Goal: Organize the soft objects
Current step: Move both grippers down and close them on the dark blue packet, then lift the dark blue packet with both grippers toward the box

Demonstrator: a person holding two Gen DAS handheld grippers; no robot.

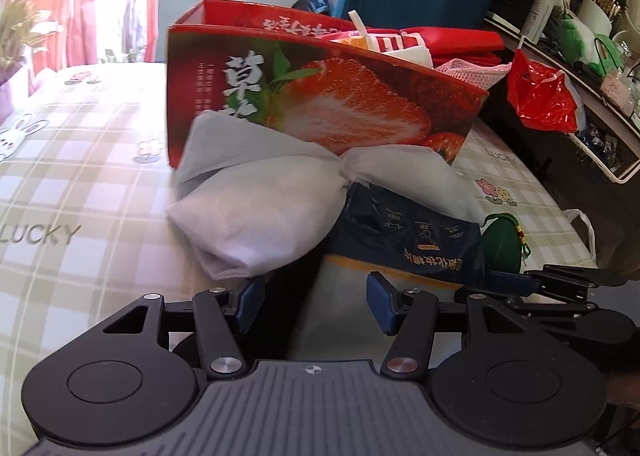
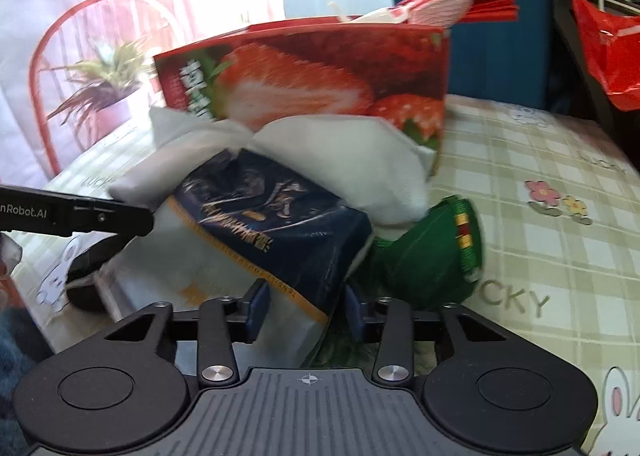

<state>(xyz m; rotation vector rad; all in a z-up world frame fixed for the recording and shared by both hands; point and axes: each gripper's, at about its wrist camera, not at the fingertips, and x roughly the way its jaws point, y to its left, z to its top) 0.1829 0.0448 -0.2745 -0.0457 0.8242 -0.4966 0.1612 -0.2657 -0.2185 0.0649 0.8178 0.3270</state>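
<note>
A dark blue and white soft pack (image 1: 408,232) (image 2: 272,224) lies on the checked bed sheet (image 1: 80,184). Over it drapes a pale grey cloth bag (image 1: 260,196) (image 2: 340,152), tied at its middle and leaning on the red strawberry box (image 1: 340,96) (image 2: 320,68). A green pouch (image 1: 502,244) (image 2: 428,256) sits at the pack's right. My left gripper (image 1: 316,302) has the pack's white end between its pads. My right gripper (image 2: 306,308) is shut on the pack's near corner; one of its fingers (image 1: 512,281) shows at the pack's right edge.
The box holds red and white items. A red plastic bag (image 1: 540,96) and a crowded shelf (image 1: 592,56) stand at the right beyond the bed's edge. A potted plant (image 2: 108,72) and a red chair (image 2: 40,56) are at the far left.
</note>
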